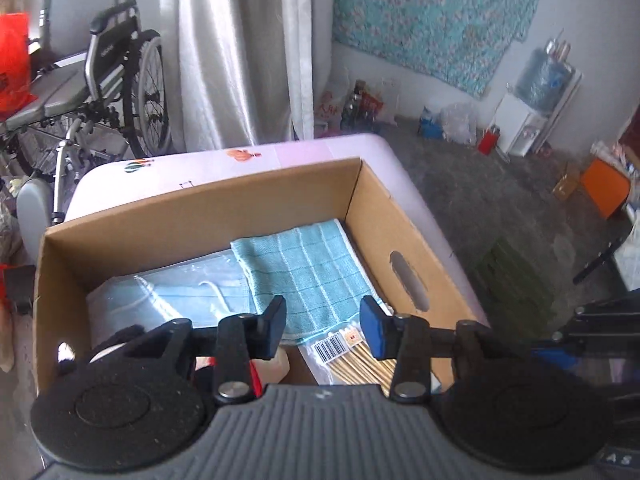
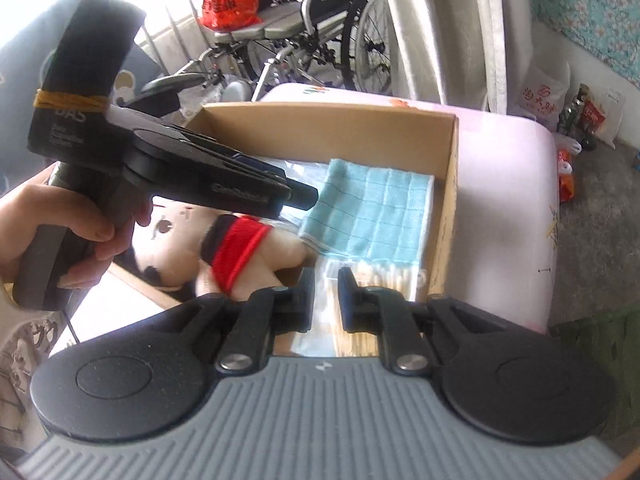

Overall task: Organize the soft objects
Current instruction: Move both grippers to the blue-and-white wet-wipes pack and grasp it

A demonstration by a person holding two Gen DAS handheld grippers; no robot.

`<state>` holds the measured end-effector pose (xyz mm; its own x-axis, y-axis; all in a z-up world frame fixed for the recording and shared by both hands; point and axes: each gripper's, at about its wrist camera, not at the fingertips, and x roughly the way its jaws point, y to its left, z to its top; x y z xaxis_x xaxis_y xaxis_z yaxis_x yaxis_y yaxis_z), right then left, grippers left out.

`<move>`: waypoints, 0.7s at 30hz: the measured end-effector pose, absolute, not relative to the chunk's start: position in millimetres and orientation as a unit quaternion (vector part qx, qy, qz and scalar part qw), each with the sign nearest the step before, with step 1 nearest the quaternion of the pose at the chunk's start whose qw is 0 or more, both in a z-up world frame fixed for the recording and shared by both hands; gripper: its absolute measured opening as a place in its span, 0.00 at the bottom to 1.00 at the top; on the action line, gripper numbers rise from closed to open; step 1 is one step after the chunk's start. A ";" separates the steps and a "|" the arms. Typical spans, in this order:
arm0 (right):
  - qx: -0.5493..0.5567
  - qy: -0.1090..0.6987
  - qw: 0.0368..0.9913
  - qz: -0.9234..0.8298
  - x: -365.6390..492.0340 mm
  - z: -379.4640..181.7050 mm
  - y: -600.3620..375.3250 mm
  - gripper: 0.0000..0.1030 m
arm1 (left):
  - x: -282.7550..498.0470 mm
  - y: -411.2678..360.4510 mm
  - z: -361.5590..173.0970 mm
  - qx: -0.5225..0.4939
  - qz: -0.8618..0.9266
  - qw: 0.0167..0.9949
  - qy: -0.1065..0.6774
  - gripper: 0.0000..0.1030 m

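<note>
Plush toy in box, below left tool

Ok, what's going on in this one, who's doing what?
A person holds a gripper in each hand above a cardboard box on a pink surface. Inside lie a teal cloth, packaged face masks, cotton swabs and a plush toy. The left gripper is open and empty; the right gripper, nearly closed, grips nothing.

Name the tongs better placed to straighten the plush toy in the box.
Probably left: the left tongs hang just over the plush toy, apparently empty. The right tongs, nearly closed, sit over the cotton swabs.
</note>
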<state>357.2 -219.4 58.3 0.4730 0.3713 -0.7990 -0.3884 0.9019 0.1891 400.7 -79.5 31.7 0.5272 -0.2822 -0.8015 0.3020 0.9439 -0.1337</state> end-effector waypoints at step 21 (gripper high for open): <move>0.133 0.570 0.708 0.395 181.7 -13.4 -74.4 0.27 | 87.9 140.8 -42.7 -0.096 -0.061 0.892 0.438 0.61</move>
